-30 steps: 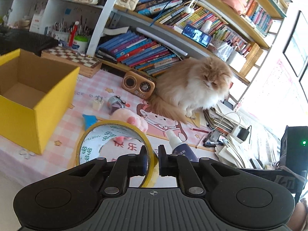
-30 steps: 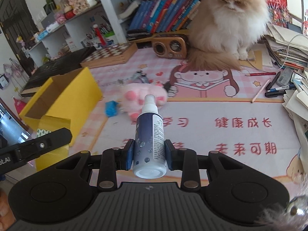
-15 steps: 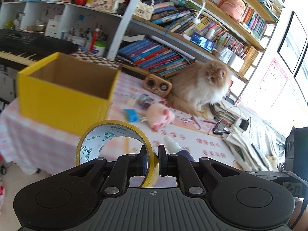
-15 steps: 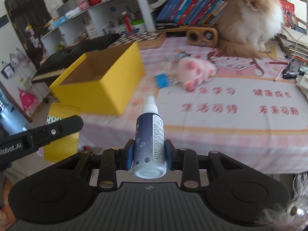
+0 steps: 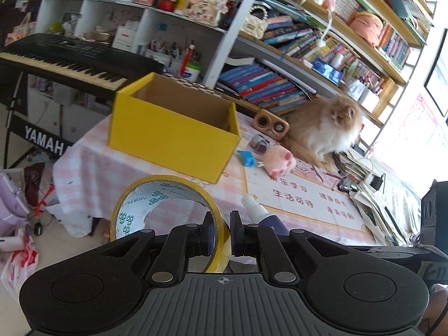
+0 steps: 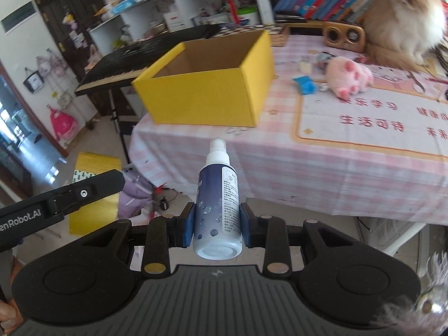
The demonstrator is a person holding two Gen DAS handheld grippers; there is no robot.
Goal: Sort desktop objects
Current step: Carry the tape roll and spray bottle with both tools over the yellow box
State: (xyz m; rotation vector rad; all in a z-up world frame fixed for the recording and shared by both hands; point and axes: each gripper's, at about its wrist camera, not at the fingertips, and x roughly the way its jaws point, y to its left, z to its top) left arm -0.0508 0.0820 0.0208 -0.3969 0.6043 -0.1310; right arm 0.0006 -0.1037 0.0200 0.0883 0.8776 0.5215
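- The left tool (image 5: 222, 233) pinches the wall of a yellow tape roll (image 5: 168, 212), held off the counter's near edge.
- The right tool (image 6: 217, 228) clamps a blue spray bottle (image 6: 217, 204), nozzle forward, short of the pink-checked counter (image 6: 322, 168).
- An open yellow cardboard box (image 6: 207, 95) stands on the counter's left end; a pink plush toy (image 6: 350, 77) lies beyond, near a fluffy cat (image 5: 324, 131).

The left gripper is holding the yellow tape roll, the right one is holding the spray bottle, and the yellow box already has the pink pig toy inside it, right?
Not quite. The pink pig toy is not in the yellow box; it lies on the tablecloth beside the cat, as the right wrist view shows. The left gripper does hold the tape roll, and the right gripper the spray bottle.
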